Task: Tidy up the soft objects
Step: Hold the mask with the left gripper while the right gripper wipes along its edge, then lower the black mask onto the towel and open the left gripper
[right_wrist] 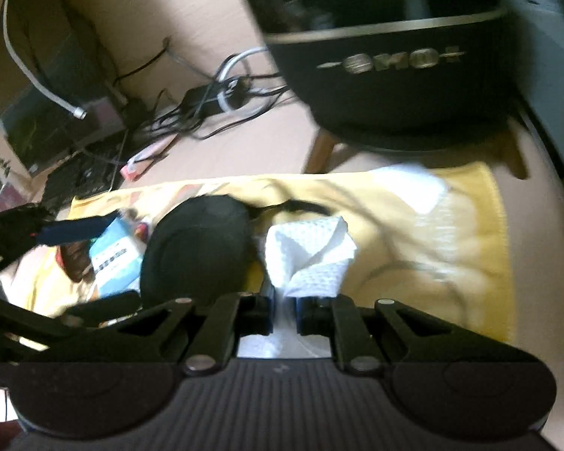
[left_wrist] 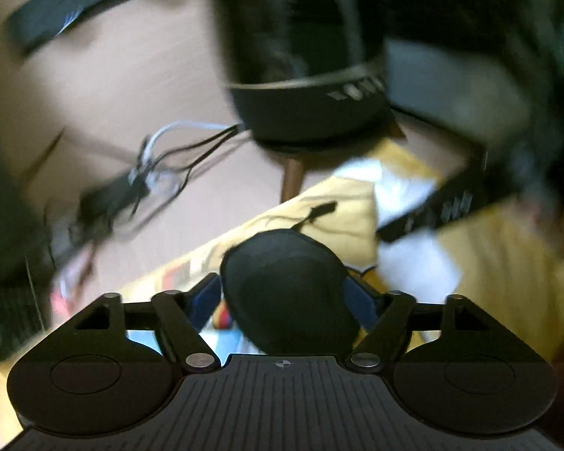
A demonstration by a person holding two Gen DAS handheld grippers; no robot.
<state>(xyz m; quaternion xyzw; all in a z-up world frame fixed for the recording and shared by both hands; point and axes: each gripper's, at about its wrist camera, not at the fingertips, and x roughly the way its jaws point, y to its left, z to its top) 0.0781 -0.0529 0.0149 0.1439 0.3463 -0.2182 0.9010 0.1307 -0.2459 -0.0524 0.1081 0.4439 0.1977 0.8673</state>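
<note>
Although both views are smeared by motion, the biggest thing is plain enough: a black round appliance on wooden legs point(right_wrist: 394, 75) standing on the pale floor point(right_wrist: 214, 0), with a tangle of cables point(right_wrist: 214, 101) off to one side. In front of it lies a yellow printed cloth point(right_wrist: 451, 233), spread flat, probably as the place where the soft things are gathered.

Above that cloth, the left gripper point(left_wrist: 284, 293) pinches a black padded pouch point(left_wrist: 287, 285) between its blue-lined fingers point(left_wrist: 203, 300), which press against its sides. The pouch bulges upward past them, so the grip seems to sit low on it.

The right gripper point(right_wrist: 284, 314) has its fingers drawn almost together on a white waffle-weave cloth point(right_wrist: 308, 259), clamped at a bunched fold so the rest stands up loosely. The two held things sit just beside each other, likely being carried as a pair.
</note>
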